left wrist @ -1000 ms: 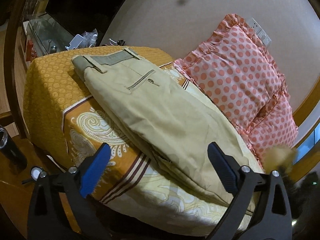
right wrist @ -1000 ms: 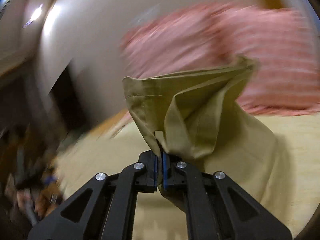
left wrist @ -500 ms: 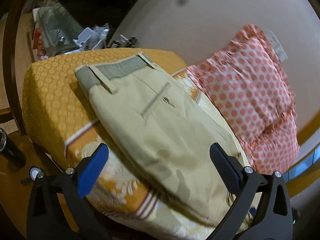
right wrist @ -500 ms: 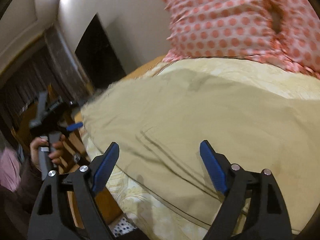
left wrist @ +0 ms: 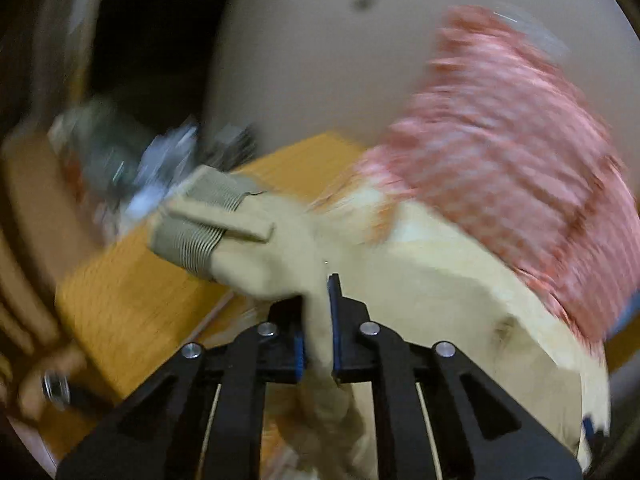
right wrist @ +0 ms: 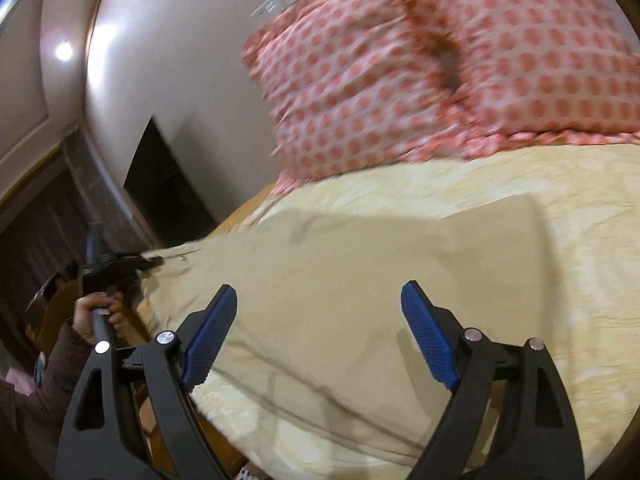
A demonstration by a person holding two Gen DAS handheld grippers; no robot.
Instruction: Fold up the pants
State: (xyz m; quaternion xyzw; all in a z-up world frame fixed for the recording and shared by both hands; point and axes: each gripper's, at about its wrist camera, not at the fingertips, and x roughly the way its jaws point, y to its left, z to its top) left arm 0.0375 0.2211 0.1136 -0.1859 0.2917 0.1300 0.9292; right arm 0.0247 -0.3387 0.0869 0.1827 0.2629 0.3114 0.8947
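Note:
Khaki pants [right wrist: 360,280] lie folded flat on the bed. In the blurred left wrist view my left gripper [left wrist: 318,332] is shut on the pants [left wrist: 264,256] at the waistband end, with the striped waistband and a belt loop lifted ahead of the fingers. My right gripper [right wrist: 316,336] is open and empty, hovering just above the pants near the bed's front edge. The left gripper [right wrist: 120,264] also shows in the right wrist view at the pants' far left end, held in a hand.
Two pink polka-dot pillows [right wrist: 440,60] lean on the wall at the head of the bed. A cream and orange bedspread [right wrist: 560,200] covers the bed. Clutter on a side table [left wrist: 132,160] stands beyond the bed's far corner.
My right gripper let go of the pants leg and opened. My left gripper, open before, moved in and shut on the waistband end, which is now lifted.

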